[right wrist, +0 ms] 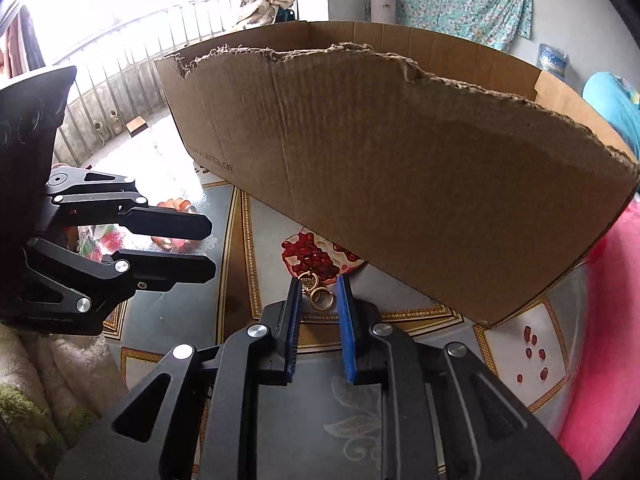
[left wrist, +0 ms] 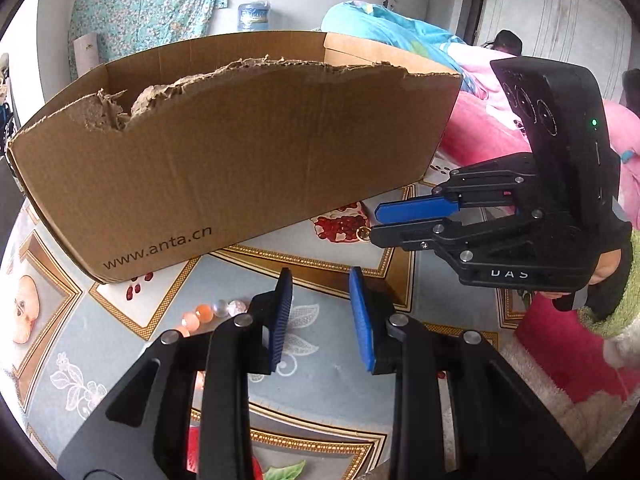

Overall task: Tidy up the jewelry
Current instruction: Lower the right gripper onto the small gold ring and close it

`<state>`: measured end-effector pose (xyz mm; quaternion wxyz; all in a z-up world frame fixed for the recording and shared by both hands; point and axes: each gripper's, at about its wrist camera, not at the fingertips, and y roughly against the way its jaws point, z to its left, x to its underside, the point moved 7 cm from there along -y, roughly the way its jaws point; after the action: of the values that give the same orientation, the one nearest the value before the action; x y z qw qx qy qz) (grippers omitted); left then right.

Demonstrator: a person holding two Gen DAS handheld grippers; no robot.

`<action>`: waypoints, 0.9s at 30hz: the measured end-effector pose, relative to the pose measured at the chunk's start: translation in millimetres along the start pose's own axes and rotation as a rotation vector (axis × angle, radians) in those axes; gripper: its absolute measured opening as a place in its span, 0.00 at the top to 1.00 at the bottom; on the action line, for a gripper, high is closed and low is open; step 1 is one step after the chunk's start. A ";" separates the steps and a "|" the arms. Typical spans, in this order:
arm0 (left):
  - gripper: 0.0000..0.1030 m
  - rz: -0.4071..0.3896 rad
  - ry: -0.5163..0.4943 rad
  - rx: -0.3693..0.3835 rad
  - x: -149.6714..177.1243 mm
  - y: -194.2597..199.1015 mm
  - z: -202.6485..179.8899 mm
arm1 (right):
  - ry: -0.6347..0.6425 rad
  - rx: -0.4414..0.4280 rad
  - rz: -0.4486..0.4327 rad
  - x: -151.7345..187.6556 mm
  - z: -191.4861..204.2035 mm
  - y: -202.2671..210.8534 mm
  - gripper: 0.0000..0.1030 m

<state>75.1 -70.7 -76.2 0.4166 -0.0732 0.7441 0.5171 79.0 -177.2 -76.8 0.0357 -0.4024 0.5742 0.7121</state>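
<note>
Two gold earrings point(right wrist: 319, 293) lie on the patterned tablecloth point(right wrist: 352, 412), just in front of a torn cardboard box point(right wrist: 400, 160). My right gripper point(right wrist: 319, 282) is shut on them, its blue pads point(right wrist: 295, 320) touching them on both sides. Seen from the left wrist, one earring point(left wrist: 363, 234) pokes out at the tip of the right gripper point(left wrist: 374, 224). My left gripper point(left wrist: 320, 276) stands open over bare tablecloth point(left wrist: 320, 420), nothing between its pads. An orange and clear bead bracelet point(left wrist: 204, 314) lies just left of it. From the right wrist, the left gripper point(right wrist: 212, 246) hovers over those beads point(right wrist: 176, 206).
The cardboard box point(left wrist: 240, 160) fills the far side of the table. Pink bedding point(left wrist: 480, 132) lies to the right, where a person rests further back. A white fluffy cloth point(left wrist: 560, 400) sits at the near right edge. A balcony railing point(right wrist: 120, 60) runs behind on the left.
</note>
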 end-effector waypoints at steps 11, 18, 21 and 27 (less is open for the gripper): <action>0.73 0.005 -0.019 0.012 -5.2 -7.0 -10.5 | -0.093 -0.020 -0.011 14.0 -13.0 17.3 0.90; 0.73 0.016 -0.060 0.035 -17.7 -24.5 -23.3 | -0.193 0.015 -0.038 37.3 -16.2 35.6 0.90; 0.73 0.021 -0.087 0.035 -23.7 -32.8 -27.7 | -0.228 0.010 -0.056 45.1 -18.2 42.0 0.90; 0.74 0.036 -0.127 0.022 -26.7 -44.4 -31.9 | -0.263 -0.015 -0.077 52.8 -23.4 45.9 0.91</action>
<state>98.8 -125.9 -85.3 0.4543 -0.0222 0.7229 0.5201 32.3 -234.3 -73.4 0.1350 -0.3276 0.5433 0.7611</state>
